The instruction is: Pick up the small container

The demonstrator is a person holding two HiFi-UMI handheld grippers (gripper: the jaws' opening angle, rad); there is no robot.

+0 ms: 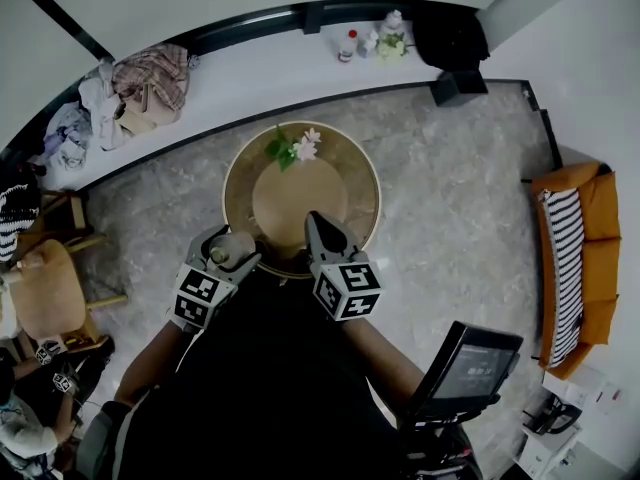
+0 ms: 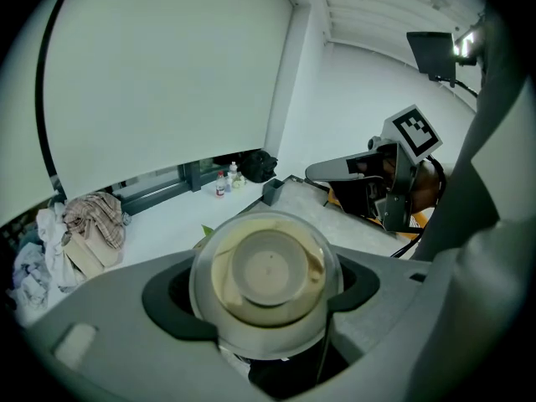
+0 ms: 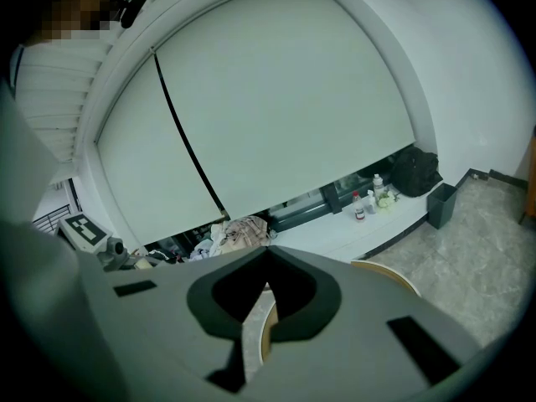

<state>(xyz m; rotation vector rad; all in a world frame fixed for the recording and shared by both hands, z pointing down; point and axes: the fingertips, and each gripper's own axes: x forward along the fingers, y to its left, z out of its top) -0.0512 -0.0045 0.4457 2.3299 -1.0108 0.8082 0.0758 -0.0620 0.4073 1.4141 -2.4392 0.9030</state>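
Note:
The small container (image 2: 266, 276) is a clear round tub with a cream inside, seen from above. My left gripper (image 2: 266, 296) is shut on it, with a grey jaw pressing each side. In the head view that left gripper (image 1: 232, 252) holds the container (image 1: 226, 249) just over the near left rim of the round wooden table (image 1: 355, 183). My right gripper (image 1: 322, 230) is beside it over the table's near edge, jaws together. In the right gripper view the right gripper (image 3: 266, 251) is shut with nothing between its tips.
A sprig of leaves and white flowers (image 1: 293, 148) lies at the table's far edge. A long white ledge holds piled clothes (image 1: 140, 83), bottles (image 1: 347, 45) and a black bag (image 1: 450, 33). A wooden chair (image 1: 45, 288) stands left, an orange sofa (image 1: 575, 258) right, a screen on a stand (image 1: 470, 363) near right.

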